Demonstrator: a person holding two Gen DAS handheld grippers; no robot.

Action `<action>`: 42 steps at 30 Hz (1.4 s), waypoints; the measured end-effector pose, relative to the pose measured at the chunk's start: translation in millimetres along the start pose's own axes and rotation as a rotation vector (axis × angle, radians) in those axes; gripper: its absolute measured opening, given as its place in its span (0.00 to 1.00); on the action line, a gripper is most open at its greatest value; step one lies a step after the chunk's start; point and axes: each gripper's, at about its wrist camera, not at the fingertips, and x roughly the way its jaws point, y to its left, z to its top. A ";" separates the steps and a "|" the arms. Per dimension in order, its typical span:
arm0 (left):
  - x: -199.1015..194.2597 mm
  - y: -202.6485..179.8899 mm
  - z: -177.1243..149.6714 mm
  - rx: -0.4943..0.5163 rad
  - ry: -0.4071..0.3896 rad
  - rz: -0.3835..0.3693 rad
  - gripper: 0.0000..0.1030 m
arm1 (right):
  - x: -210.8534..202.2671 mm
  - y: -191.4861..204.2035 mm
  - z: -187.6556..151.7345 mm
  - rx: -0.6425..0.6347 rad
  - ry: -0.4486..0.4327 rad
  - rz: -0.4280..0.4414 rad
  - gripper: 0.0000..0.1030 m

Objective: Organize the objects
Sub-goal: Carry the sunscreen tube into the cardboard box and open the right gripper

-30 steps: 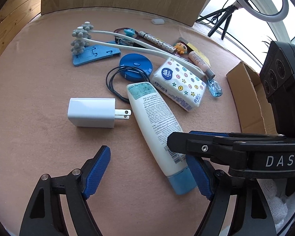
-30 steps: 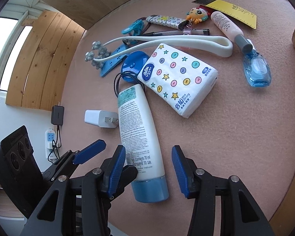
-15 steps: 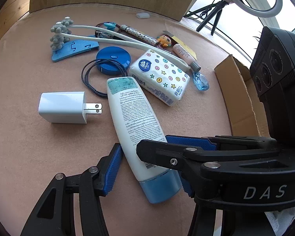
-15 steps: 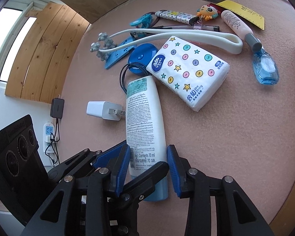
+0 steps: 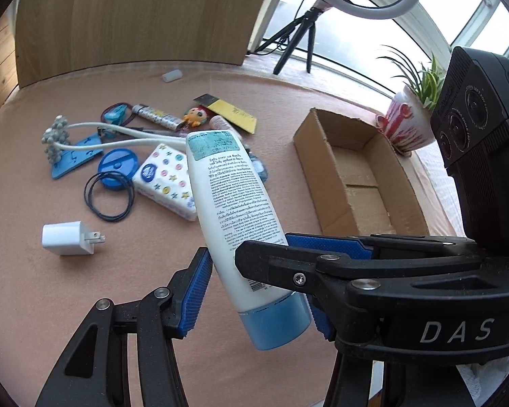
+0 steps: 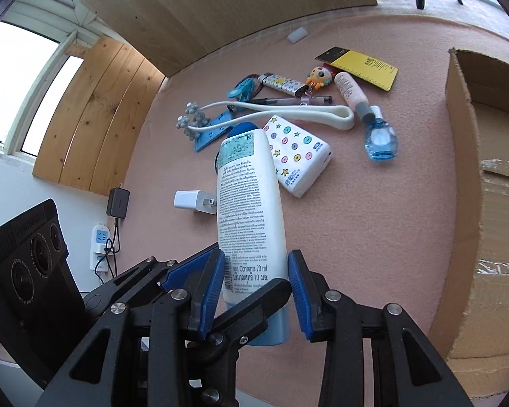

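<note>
While both grippers' fingers (image 6: 217, 273) clamp one lotion tube (image 6: 251, 210), one open cardboard box (image 5: 356, 173), one white charger (image 5: 62, 239), one tissue pack (image 5: 166, 179).

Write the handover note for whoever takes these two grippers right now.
Left gripper: jaws shut on the lotion tube near its blue cap, having just closed.
Right gripper: jaws shut on the same tube, from the other side.
The tube is lifted off the pink mat, cap end toward the cameras.
The cardboard box is open, with nothing visible inside.
Done: tube picked up, nothing boxed yet.
Left on the mat: white charger, tissue pack, black cord loop, blue round case, massager, blue bottle, pink tube, yellow card and small items.
</note>
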 end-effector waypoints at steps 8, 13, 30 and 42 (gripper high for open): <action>28.3 -91.5 25.8 0.144 0.017 -0.079 0.55 | -78.3 -55.8 -2.5 0.089 -0.122 -0.060 0.34; 51.4 -134.4 25.9 0.220 0.050 -0.086 0.56 | -104.3 -99.6 -8.6 0.155 -0.154 -0.093 0.34; 10.5 -19.4 17.5 0.003 -0.087 0.294 0.91 | -113.6 -88.7 -18.7 -0.047 -0.289 -0.311 0.59; -13.5 95.9 -2.5 -0.049 -0.004 0.288 0.77 | -67.3 -23.1 -9.5 -0.063 -0.278 -0.292 0.59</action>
